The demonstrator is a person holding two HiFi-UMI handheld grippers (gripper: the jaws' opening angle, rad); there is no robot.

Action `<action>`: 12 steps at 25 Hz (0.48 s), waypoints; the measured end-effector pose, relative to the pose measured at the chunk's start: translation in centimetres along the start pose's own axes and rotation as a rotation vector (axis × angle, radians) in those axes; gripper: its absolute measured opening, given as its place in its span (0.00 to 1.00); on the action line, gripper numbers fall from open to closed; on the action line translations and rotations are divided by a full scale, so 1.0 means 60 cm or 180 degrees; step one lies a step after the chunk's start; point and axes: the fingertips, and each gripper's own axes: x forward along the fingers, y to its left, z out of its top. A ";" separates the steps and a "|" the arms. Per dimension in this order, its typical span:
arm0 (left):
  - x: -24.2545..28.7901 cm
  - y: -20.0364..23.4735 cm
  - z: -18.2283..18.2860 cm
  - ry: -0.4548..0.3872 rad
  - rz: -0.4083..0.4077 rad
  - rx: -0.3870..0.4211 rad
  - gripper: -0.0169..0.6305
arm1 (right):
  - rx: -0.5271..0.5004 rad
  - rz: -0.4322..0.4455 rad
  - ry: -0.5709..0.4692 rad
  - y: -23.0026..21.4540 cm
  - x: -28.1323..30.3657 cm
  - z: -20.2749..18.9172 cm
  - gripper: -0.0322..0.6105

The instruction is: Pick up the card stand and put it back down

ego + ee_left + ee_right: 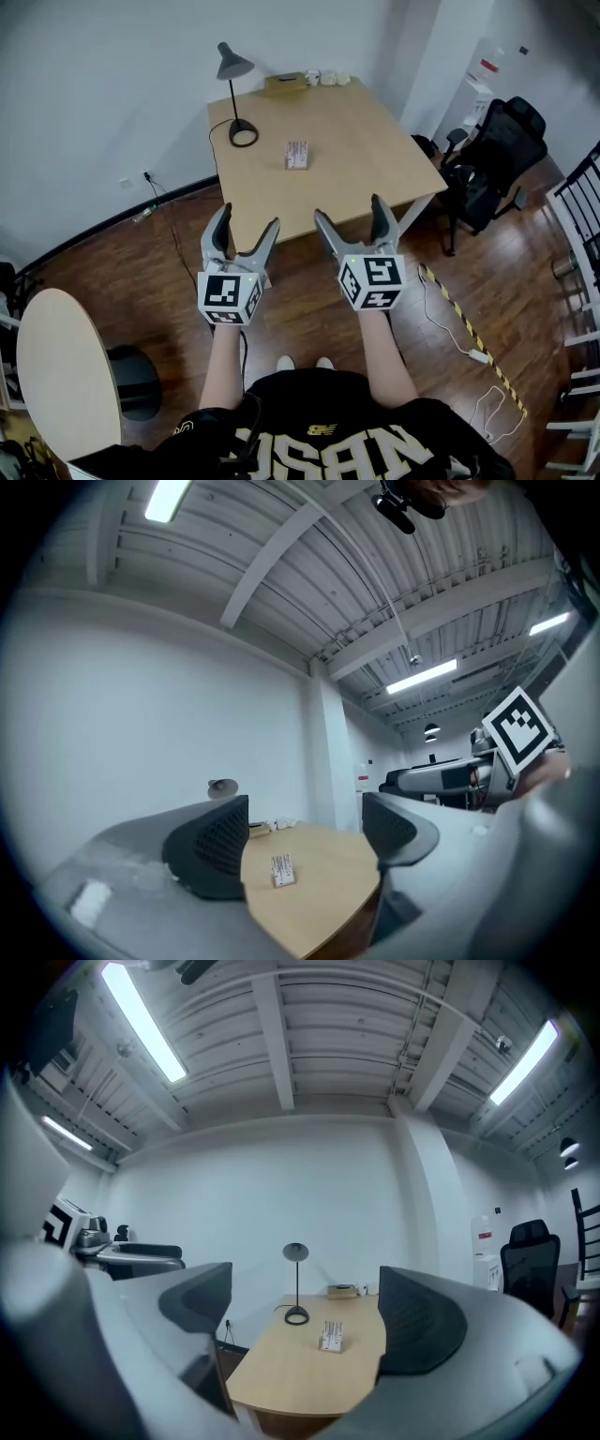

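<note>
We are holding the left tool [248, 218] and right tool [348, 208] with jaws spread, gripping nothing, short of the worktop [375, 141] where the card stand [296, 155] is standing.

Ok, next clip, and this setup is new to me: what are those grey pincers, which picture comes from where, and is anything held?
No robot: a person holds a hand-worked claw in each hand. The head view looks down from the person's head onto the left claw and right claw; the marker cubes are part of them. The other two pictures come from cameras riding on each claw, looking between its jaws. Both claws are open and empty, short of the table. On it stand the card stand, a desk lamp and a box at the far edge.
</note>
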 end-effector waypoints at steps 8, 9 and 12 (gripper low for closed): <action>0.007 -0.010 0.011 -0.0009 0.0152 0.0022 0.62 | -0.0008 -0.0056 -0.0033 -0.024 -0.018 0.009 0.80; 0.007 -0.011 0.010 -0.0003 0.0159 0.0002 0.62 | 0.0006 -0.0064 -0.0009 -0.023 -0.020 0.005 0.80; 0.000 -0.025 0.012 0.0034 0.0103 -0.0160 0.62 | 0.0025 -0.0088 0.0073 -0.024 -0.030 -0.009 0.80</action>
